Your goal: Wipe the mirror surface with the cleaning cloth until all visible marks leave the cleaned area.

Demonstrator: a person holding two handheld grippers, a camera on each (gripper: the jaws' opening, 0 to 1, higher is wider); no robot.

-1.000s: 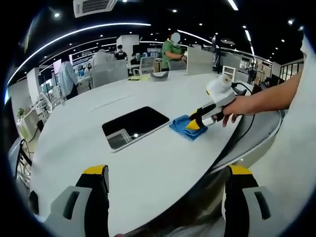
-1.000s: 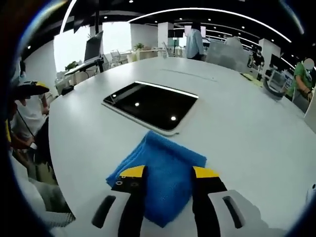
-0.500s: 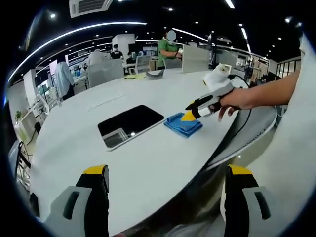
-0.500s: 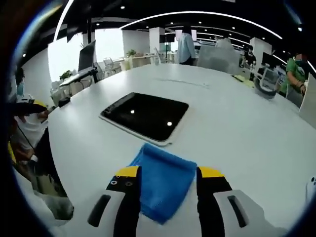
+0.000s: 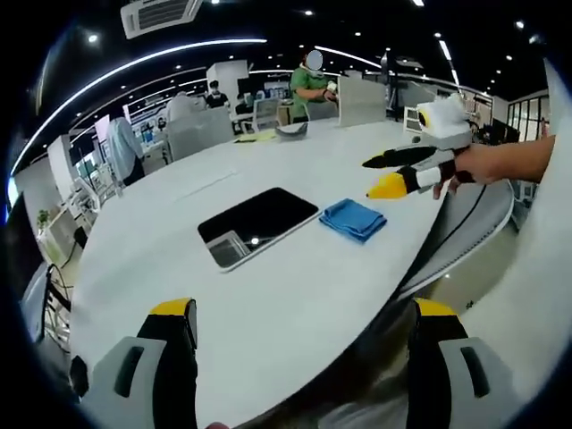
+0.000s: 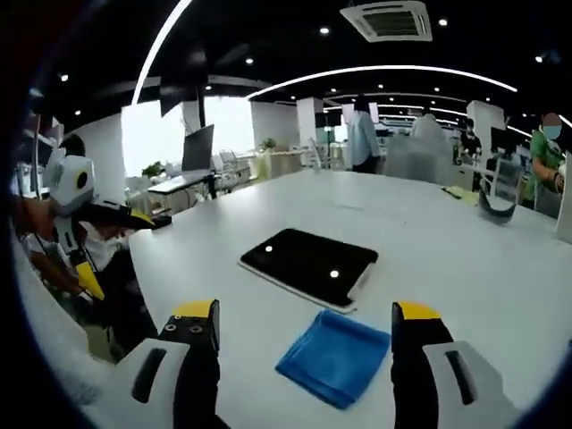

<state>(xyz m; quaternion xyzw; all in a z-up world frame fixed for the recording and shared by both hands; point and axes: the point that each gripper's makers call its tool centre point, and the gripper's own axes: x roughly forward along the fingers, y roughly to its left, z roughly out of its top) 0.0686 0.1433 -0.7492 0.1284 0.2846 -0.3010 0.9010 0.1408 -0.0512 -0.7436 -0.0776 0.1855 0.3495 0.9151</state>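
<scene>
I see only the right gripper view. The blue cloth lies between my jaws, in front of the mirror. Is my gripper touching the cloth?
Observer: No. In the left gripper view the right gripper is held up in the air, clear of the blue cloth, with its jaws open.
Operator: Is the left gripper holding something?
Observer: No. The left gripper is open, with nothing between its jaws and only the white table ahead of it.
Operator: Does the cloth touch the mirror?
Observer: From this side a strip of table shows between the cloth and the mirror, so they are apart.
</scene>
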